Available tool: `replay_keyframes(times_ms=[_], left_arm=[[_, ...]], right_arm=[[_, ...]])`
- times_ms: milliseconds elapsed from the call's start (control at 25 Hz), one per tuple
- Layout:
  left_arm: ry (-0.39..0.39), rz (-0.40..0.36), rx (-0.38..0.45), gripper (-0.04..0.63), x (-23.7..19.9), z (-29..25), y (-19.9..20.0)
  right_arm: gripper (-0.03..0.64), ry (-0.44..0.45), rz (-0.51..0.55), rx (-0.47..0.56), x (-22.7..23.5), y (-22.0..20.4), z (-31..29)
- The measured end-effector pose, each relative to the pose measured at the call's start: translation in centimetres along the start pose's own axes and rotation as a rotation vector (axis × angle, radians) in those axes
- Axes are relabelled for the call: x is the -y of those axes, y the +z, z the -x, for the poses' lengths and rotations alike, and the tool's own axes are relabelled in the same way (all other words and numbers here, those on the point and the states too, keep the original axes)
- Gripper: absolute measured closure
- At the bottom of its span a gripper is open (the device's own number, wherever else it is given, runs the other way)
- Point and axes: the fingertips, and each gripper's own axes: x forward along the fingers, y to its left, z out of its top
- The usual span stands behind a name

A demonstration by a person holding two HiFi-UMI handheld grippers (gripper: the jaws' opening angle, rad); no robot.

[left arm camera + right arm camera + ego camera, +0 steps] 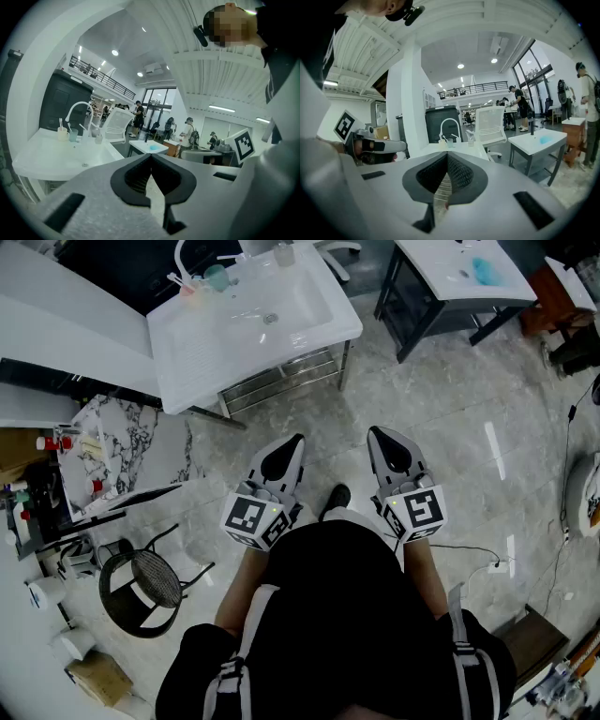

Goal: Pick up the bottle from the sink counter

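Both claws are fully closed with nothing in them. The left gripper [151, 161] has its pads meeting at the tips and the gap behind them is bare. The right gripper [446, 161] is the same: tips together, nothing between.

In the head view, the left gripper [292, 448] and right gripper [382, 442] are side by side, close to the person's torso. They sit over the marble floor [450, 409], well short of the sink counter [197, 357], and both point roughly toward it.

The bottle [284, 253] is untouched. It's small and clear, upright on the counter's back edge, toward the right end. It also shows in the left gripper view [98, 138] and the right gripper view [471, 140].

Also on that back edge, at the left end:
- faucet [183, 254]
- toothbrush cup [187, 284]
- teal cup [217, 277]

All three are well apart from the bottle.

A white chair [117, 124] is behind the counter. A second white table [441, 282] stands to the counter's right with a blue item [483, 270] on top. A black wire chair [141, 587] is off the counter's near-left side.
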Motion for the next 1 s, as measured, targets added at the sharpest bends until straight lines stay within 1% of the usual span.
replay_keyframes(times_ms=[120,240,560,840,1000], left_arm=[[-0.011,0.022,0.001,0.576,0.3,1.2,0.5],[-0.023,0.044,0.012,0.575,0.7,1.7,0.6],[-0.054,0.041,0.012,0.575,2.6,1.7,0.2],[-0.066,0.038,-0.007,0.575,4.6,1.5,-0.3],[-0.071,0.031,-0.029,0.575,4.4,2.2,-1.0]], right_arm=[[0.614,0.032,-0.02,0.018,-1.9,0.4,0.5],[0.614,0.038,-0.015,0.021,-3.0,0.4,1.1],[0.614,0.053,0.01,0.018,-4.0,0.2,3.1],[0.614,0.149,-0.026,0.026,-4.8,0.4,4.7],[0.614,0.183,-0.06,0.065,-5.3,0.6,5.0]])
